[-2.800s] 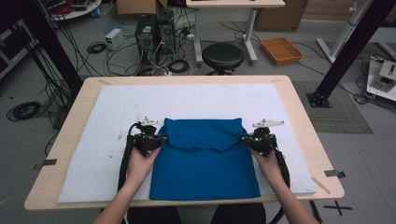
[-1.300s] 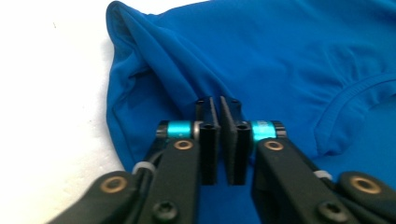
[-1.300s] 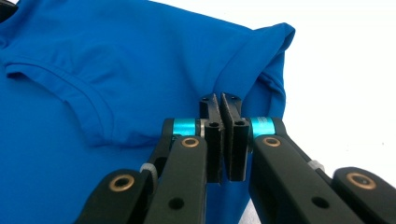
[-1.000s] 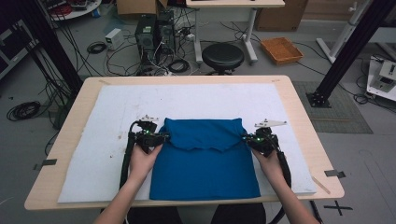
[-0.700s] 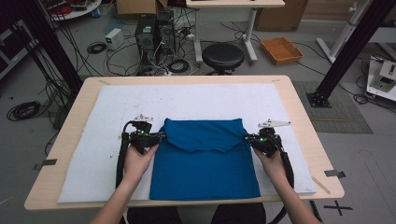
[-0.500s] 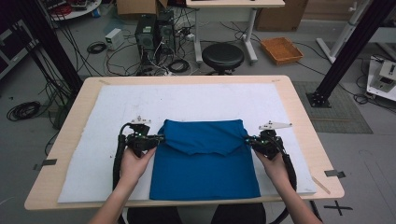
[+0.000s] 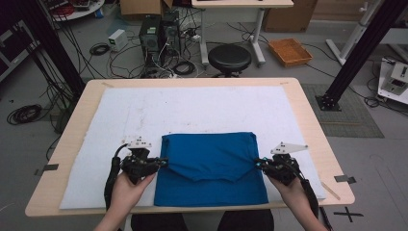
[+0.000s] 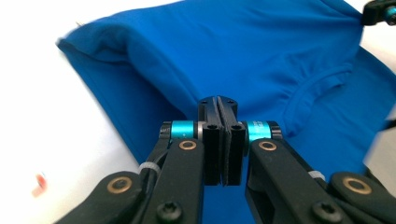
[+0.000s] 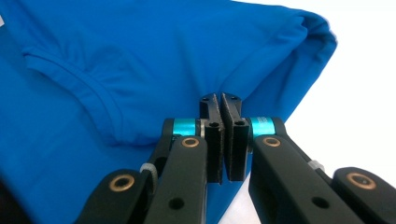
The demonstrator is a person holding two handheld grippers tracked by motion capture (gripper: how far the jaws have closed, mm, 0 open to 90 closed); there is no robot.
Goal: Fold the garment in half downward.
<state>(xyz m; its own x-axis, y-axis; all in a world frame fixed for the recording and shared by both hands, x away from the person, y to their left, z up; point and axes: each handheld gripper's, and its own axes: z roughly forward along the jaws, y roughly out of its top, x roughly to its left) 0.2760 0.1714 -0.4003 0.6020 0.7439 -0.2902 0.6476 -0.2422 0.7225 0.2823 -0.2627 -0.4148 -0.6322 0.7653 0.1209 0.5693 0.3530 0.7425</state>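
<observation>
So the folded blue cotton t-shirt (image 7: 211,168) sits bottom-centre of the high view, long axis running left-right between the left gripper (image 7: 161,162) and right gripper (image 7: 259,163). Each has its jaws pinched tight on a side edge, equally near. It's lying on a white padded mat (image 7: 192,108) over a light wooden table (image 7: 308,110), with a cluttered lab floor behind.

Shirt (image 7: 211,166): matt blue knit cloth, soft, with a ribbed collar band (image 8: 322,86). Beneath the shirt, a white mat (image 7: 202,110) of matt, slightly fuzzy fabric, faintly marked beyond the shirt's far edge. Around the mat, the table (image 7: 312,120) shows pale, smooth wood. Left gripper (image 8: 219,105) and right gripper (image 9: 220,101): matt black plastic jaws, brass-coloured pivots, glossy teal metal collars; rough dark pads.
</observation>
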